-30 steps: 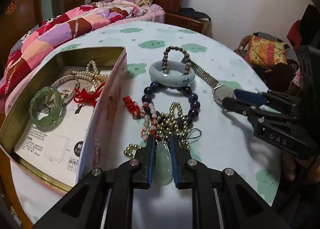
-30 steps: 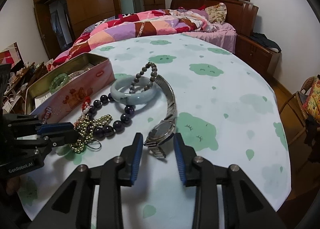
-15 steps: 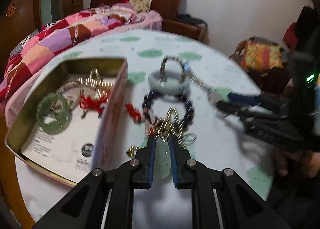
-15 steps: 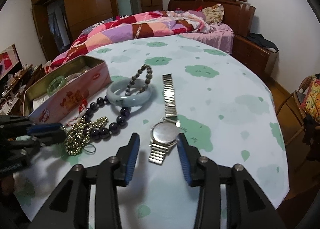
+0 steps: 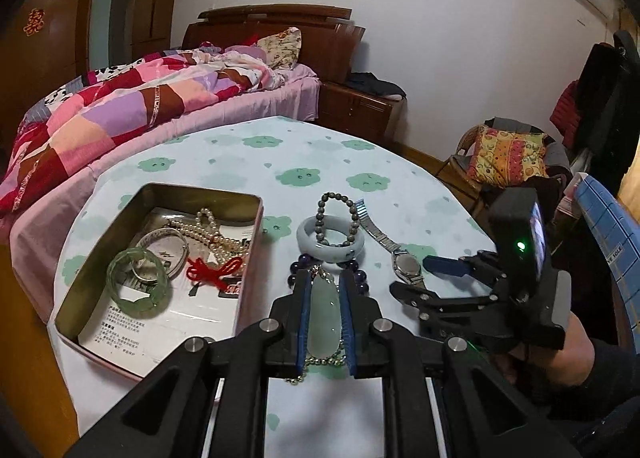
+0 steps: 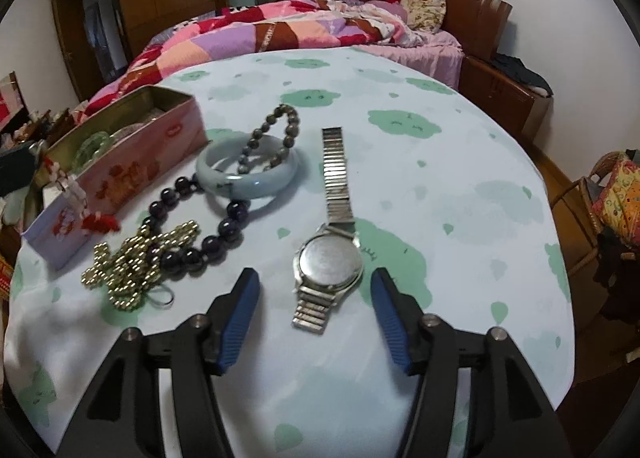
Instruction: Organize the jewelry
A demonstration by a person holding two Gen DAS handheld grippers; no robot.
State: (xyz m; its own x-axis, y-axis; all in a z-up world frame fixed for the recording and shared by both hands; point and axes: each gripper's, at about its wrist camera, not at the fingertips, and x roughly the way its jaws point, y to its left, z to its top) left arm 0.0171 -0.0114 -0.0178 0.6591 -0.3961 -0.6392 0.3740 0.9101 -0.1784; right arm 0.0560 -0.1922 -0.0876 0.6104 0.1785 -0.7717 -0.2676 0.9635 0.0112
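My left gripper (image 5: 325,282) is shut on a pale green jade pendant (image 5: 325,316) and holds it above the table, its gold bead chain (image 5: 320,363) hanging below. The open pink tin (image 5: 160,194) lies to its left, with a green bangle (image 5: 138,288), pearls (image 5: 212,228), a silver bangle and a red knot inside. My right gripper (image 6: 314,282) is open, its fingers on either side of the silver watch (image 6: 329,256). A pale jade bangle (image 6: 246,172), a grey bead bracelet (image 6: 276,138), a purple bead bracelet (image 6: 200,230) and gold beads (image 6: 136,266) lie on the table.
The round table carries a cloud-print cloth (image 6: 400,162). A bed with a patchwork quilt (image 5: 132,98) stands behind it. A wicker chair with a cushion (image 5: 508,154) is to the right. The tin (image 6: 132,162) stands at the table's left edge.
My left gripper has lifted the jade pendant up off the jewelry pile and drawn back. My right gripper has opened wider around the watch, which now lies straightened.
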